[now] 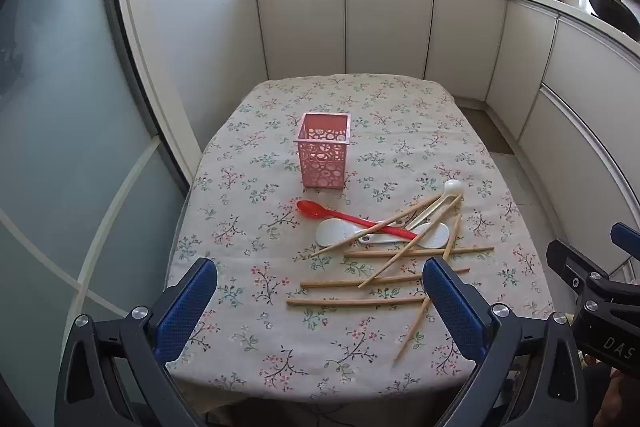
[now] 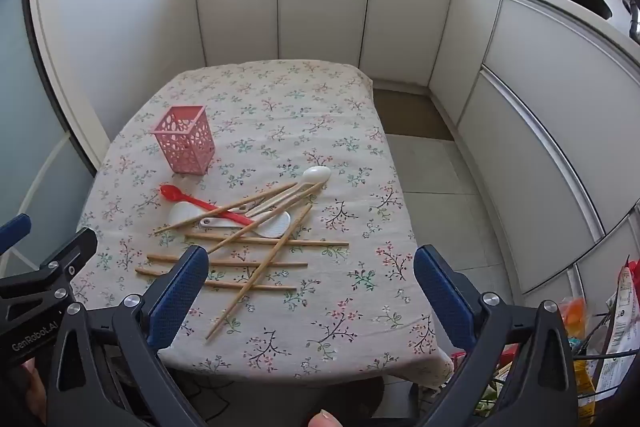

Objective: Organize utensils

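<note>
- The left hand-held gripper (image 1: 320, 301) fills the bottom of the left wrist view, its blue-padded fingers (image 1: 188, 303) spread wide with nothing between them, above the near edge of the worktop (image 1: 400, 115).
- The right hand-held gripper (image 2: 310, 287) sits at the bottom of the right wrist view, likewise spread wide and holding nothing; its left finger (image 2: 178, 293) overlaps the ends of the nearest chopsticks in the picture.
- The worktop carries a cloth with a small flower print (image 2: 280, 107).
- A pink perforated holder (image 1: 324, 155) stands upright near the centre of the left wrist view; in the right wrist view it appears (image 2: 185, 139) in the left-middle. No utensil is seen in its open top.
- Just below the holder in the frame, apart from it, lies a loose pile of utensils.
- A red spoon (image 1: 352, 217) lies with its bowl toward the left of the frame, its handle crossing over a white rice paddle (image 1: 332, 231).
- A second white rice paddle (image 1: 434, 234) lies right of the first, their handles overlapping in the middle of the pile.
- A white spoon (image 1: 452, 187) lies at the upper right of the pile, bowl pointing to the upper right.
- Several wooden chopsticks (image 1: 380, 281) lie scattered across and below the pile: some roughly level across the frame, others slanting over them and over the paddles.
- One slanted chopstick (image 2: 260, 269) reaches furthest toward the bottom of the frame.
- White cabinet doors (image 1: 388, 27) run across the top behind the worktop.
</note>
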The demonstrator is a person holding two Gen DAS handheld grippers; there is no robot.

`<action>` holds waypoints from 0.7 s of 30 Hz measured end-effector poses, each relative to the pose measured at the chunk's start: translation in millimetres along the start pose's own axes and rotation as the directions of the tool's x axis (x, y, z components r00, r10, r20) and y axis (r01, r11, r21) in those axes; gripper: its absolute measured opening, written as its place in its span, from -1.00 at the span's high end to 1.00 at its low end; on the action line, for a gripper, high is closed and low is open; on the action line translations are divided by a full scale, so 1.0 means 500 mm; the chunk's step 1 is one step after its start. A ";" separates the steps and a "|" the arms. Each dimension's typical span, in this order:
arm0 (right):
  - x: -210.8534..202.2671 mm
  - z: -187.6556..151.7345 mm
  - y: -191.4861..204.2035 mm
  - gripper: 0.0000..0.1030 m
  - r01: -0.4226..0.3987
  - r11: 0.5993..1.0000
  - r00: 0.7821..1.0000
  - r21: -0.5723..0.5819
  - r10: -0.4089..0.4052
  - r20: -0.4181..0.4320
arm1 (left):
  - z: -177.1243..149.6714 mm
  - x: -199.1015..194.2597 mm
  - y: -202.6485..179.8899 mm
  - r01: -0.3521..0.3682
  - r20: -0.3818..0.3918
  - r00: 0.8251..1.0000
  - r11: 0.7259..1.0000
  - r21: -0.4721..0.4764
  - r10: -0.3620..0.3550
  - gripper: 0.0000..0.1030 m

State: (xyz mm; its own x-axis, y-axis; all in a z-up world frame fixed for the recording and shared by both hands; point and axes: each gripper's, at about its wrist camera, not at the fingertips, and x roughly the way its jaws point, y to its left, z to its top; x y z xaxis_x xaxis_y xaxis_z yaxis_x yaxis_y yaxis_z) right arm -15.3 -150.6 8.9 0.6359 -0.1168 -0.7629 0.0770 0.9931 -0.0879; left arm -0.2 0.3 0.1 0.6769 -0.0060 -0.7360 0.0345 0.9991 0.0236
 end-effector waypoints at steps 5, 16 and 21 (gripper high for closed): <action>0.001 0.001 0.002 -1.00 -0.008 1.000 1.000 0.005 0.008 -0.002 | 0.000 -0.006 0.002 -0.007 0.007 1.000 1.000 -0.003 0.007 -1.00; -0.004 0.005 -0.009 -1.00 -0.017 0.999 1.000 0.027 0.017 0.010 | 0.003 -0.004 0.013 -0.008 0.007 1.000 1.000 -0.010 0.008 -1.00; -0.009 0.004 -0.010 -1.00 -0.018 0.999 1.000 0.033 0.018 0.017 | 0.004 -0.003 0.011 -0.011 0.005 1.000 1.000 -0.006 0.011 -1.00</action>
State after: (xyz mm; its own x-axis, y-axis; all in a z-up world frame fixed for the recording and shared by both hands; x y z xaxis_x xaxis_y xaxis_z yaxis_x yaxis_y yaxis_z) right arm -16.8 -155.0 14.1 0.6503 -0.0993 -0.7531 0.0910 0.9945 -0.0525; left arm 0.5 5.7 2.6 0.6811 0.0045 -0.7322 0.0232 0.9993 0.0277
